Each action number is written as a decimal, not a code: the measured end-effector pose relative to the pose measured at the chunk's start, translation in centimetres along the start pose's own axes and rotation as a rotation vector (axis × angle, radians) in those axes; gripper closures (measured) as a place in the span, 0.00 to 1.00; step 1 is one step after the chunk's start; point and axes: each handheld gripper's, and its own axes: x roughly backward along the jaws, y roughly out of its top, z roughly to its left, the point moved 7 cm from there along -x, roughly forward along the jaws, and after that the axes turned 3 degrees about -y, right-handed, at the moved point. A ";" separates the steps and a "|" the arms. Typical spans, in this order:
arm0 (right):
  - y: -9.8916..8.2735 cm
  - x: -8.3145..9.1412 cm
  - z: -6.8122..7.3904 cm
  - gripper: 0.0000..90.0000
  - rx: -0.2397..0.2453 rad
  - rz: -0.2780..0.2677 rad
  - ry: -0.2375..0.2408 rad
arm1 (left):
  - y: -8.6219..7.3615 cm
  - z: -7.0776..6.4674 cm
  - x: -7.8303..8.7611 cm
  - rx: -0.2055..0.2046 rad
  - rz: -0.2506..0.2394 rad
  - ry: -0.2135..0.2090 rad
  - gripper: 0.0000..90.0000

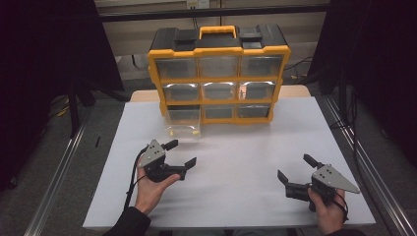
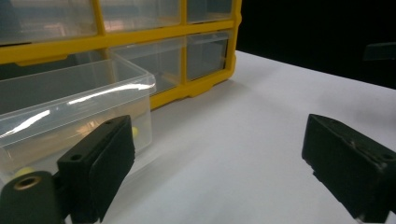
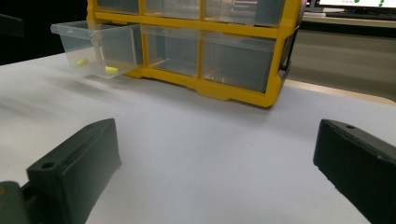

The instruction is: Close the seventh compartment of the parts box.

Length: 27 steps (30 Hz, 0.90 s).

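Observation:
A yellow and black drawer cabinet (image 1: 219,73) with clear drawers stands at the back of the white table (image 1: 236,162). Its bottom left drawer (image 1: 183,122) is pulled out, and small yellow pieces (image 3: 111,70) lie inside it. My left gripper (image 1: 181,153) is open with nothing in it, a little in front of that drawer (image 2: 70,112). My right gripper (image 1: 296,168) is also open and holds nothing, near the table's front right. The cabinet (image 3: 196,42) is well ahead of it.
The cabinet's other drawers (image 1: 219,91) are pushed in. Metal rails (image 1: 56,172) run along both sides of the table, and black curtains hang left and right. A person's hands (image 1: 150,189) hold the grippers at the front edge.

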 end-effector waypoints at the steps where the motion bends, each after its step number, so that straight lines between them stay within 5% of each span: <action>1: 0.0 0.0 0.0 0.00 0.001 0.000 -0.001 | -0.1 0.2 -0.2 0.004 0.005 0.001 0.11; 10: 0.0 -0.1 0.0 0.00 0.006 -0.001 0.001 | -0.4 0.7 -1.3 -0.061 0.026 0.016 0.23; 16: 0.0 -0.1 0.0 0.00 0.006 0.000 0.002 | -0.5 1.0 -1.4 -0.046 0.008 -0.008 0.39; 27: 0.0 -0.1 0.1 0.00 0.005 0.001 0.002 | -0.8 1.7 -1.2 -0.014 0.034 -0.008 0.53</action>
